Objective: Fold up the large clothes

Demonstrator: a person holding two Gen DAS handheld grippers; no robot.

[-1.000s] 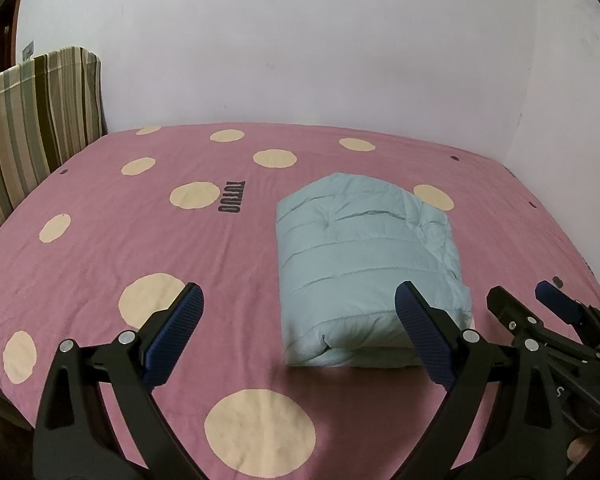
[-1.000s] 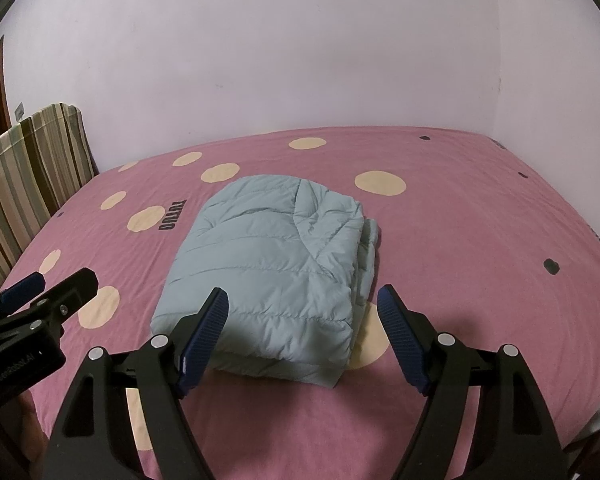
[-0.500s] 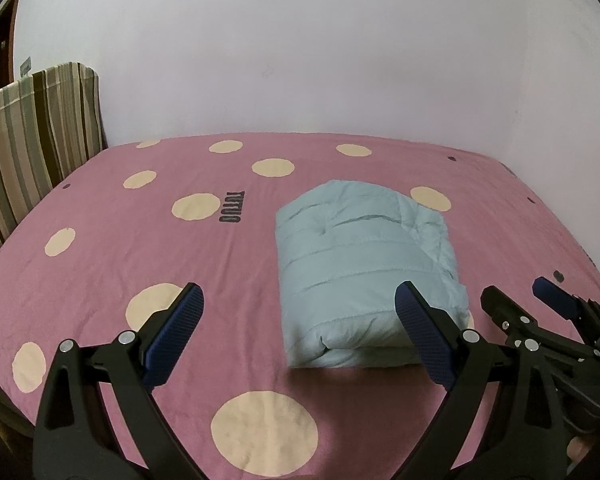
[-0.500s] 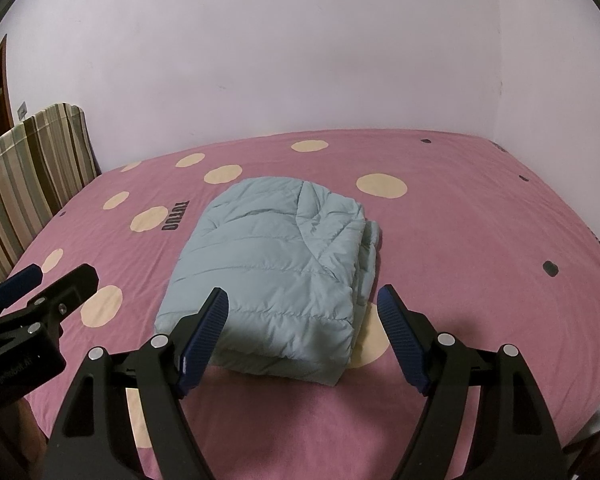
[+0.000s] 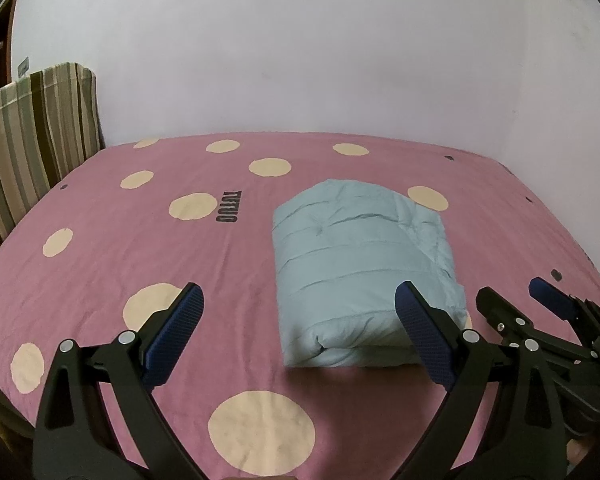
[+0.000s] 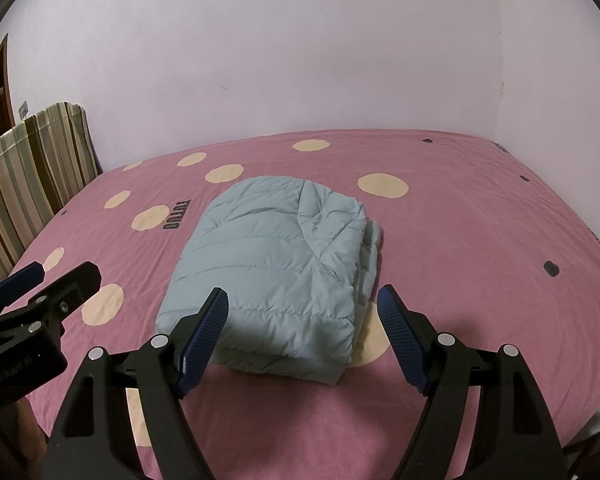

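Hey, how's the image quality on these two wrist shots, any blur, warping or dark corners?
Left wrist view: sharp, no motion blur; fisheye bows the bedsheet edges, and the frame corners go black. Right wrist view: equally sharp, with dim even light; the folded puffer jacket casts a soft shadow along its near edge, with the same dark corners.

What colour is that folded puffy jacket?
Pale blue-green jacket; clearest in the right wrist view.

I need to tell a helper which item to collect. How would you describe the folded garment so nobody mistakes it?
Find the bed covered by the pink sheet with cream dots. Near its middle lies the pale blue quilted jacket, folded into a puffy rectangle. It is the only loose item on the sheet.
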